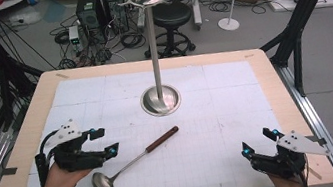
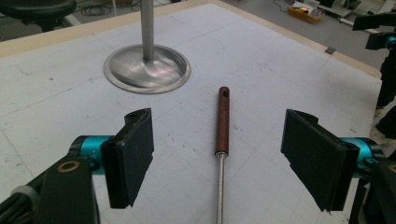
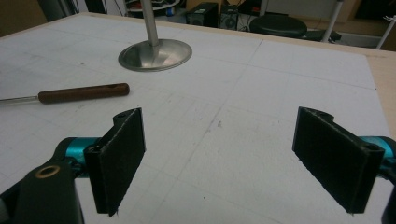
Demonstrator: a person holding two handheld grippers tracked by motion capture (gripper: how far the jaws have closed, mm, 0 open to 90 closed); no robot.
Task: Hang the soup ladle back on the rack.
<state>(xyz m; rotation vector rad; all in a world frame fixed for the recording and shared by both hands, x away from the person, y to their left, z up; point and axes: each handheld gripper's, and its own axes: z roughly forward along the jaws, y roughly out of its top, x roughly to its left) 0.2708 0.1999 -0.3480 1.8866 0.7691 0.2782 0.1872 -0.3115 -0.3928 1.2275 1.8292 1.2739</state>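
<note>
A ladle lies on the white mat, its steel bowl toward the front left and its brown wooden handle pointing at the steel stand. My left gripper hovers open just left of the ladle. In the left gripper view the left gripper has its jaws wide apart on either side of the ladle, clear of it. My right gripper rests open at the front right with nothing between its jaws. The right gripper view shows the right gripper over bare mat, with the ladle's handle far off to its left.
The stand's pole rises from a round base at the mat's middle back and carries hooks at its top. The white grid mat covers a wooden table. Behind the table are a stool, computer cases and cables on the floor.
</note>
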